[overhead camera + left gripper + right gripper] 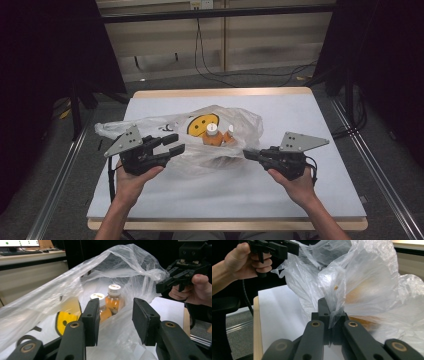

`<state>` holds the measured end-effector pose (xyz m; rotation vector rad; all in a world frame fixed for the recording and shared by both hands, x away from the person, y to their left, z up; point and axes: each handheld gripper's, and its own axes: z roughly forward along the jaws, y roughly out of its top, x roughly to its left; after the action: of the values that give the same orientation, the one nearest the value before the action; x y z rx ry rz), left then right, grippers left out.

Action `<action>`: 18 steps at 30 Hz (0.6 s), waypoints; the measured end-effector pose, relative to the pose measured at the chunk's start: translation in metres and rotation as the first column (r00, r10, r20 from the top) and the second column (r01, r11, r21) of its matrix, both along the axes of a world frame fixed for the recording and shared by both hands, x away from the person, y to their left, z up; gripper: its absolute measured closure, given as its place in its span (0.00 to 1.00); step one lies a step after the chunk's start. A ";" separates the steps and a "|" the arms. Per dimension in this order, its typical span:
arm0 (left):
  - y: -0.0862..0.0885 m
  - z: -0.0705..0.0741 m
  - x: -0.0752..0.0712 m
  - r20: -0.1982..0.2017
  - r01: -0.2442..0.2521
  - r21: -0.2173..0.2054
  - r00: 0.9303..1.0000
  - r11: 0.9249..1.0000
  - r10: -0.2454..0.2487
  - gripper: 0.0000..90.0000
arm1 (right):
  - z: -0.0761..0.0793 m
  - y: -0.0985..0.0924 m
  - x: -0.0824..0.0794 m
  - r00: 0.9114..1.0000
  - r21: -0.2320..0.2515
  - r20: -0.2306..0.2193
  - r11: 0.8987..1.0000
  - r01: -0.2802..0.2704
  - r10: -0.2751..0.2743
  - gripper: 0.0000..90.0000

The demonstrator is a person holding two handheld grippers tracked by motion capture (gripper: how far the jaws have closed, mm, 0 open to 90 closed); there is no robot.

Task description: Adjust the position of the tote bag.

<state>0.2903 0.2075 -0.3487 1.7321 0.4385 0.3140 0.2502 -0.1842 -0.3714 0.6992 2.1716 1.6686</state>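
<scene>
A clear plastic bag point(150, 122) with a yellow smiley face point(202, 123) lies mid-table, its mouth facing me. Inside stand two orange bottles with white caps point(213, 134), shown in the left gripper view as one bottle point(114, 298) behind the other point(100, 307). My left gripper point(176, 143) is open at the bag's left side, its jaws point(116, 320) spread in front of the bag's mouth with nothing between them. My right gripper point(248, 153) is shut on the bag's right rim, and the thin film point(334, 312) is pinched between its jaws point(329, 315).
The white-covered table point(300, 190) has a wooden edge at front and back. Dark frames and black curtains stand on both sides, and cables run across the floor behind the table. In the right gripper view the left gripper point(279, 247) is at the upper left.
</scene>
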 end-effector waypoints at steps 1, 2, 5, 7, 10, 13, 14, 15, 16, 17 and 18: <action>0.005 0.002 0.000 0.007 -0.013 -0.002 1.000 1.000 0.013 0.64 | 0.000 -0.001 0.000 1.000 0.002 -0.001 1.000 0.000 0.000 0.99; 0.009 0.004 0.000 0.014 -0.024 -0.007 1.000 1.000 0.024 0.64 | 0.000 -0.002 0.000 1.000 0.005 0.000 1.000 0.004 -0.004 0.99; 0.024 0.011 -0.001 0.023 -0.058 -0.035 0.998 0.998 0.058 0.64 | 0.001 -0.004 0.000 1.000 0.008 0.002 1.000 0.011 -0.011 0.99; 0.033 0.015 -0.001 0.033 -0.068 -0.056 0.997 0.996 0.070 0.64 | 0.002 -0.006 0.000 1.000 0.009 0.008 1.000 0.015 -0.015 0.99; 0.042 0.019 -0.002 0.049 -0.090 -0.064 0.994 0.994 0.093 0.63 | 0.003 -0.008 0.001 1.000 0.011 0.009 1.000 0.023 -0.023 0.99; 0.054 0.024 -0.004 0.055 -0.110 -0.054 0.992 0.992 0.113 0.60 | 0.005 -0.012 0.000 0.999 0.013 0.017 0.999 0.030 -0.030 0.99; 0.058 0.025 -0.005 0.057 -0.118 -0.071 0.991 0.990 0.122 0.60 | 0.006 -0.014 0.000 0.999 0.017 0.020 0.999 0.034 -0.035 0.99; 0.062 0.025 -0.005 0.054 -0.121 -0.083 0.991 0.989 0.126 0.61 | 0.007 -0.017 0.000 0.999 0.022 0.023 0.999 0.041 -0.042 0.99; 0.064 0.026 -0.005 0.056 -0.132 -0.085 0.989 0.987 0.137 0.61 | 0.008 -0.019 0.000 0.998 0.021 0.022 0.998 0.054 -0.054 0.99; 0.065 0.026 -0.005 0.054 -0.135 -0.085 0.989 0.987 0.139 0.61 | 0.008 -0.022 0.001 0.998 0.034 0.018 0.998 0.056 -0.057 0.99; 0.065 0.025 -0.005 0.054 -0.125 -0.088 0.990 0.988 0.130 0.61 | 0.008 -0.024 0.001 0.998 0.036 0.017 0.998 0.060 -0.061 0.99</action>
<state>0.2856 0.2728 -0.3234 1.6115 0.5130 0.4318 0.2511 -0.2085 -0.3635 0.7494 2.0919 1.6801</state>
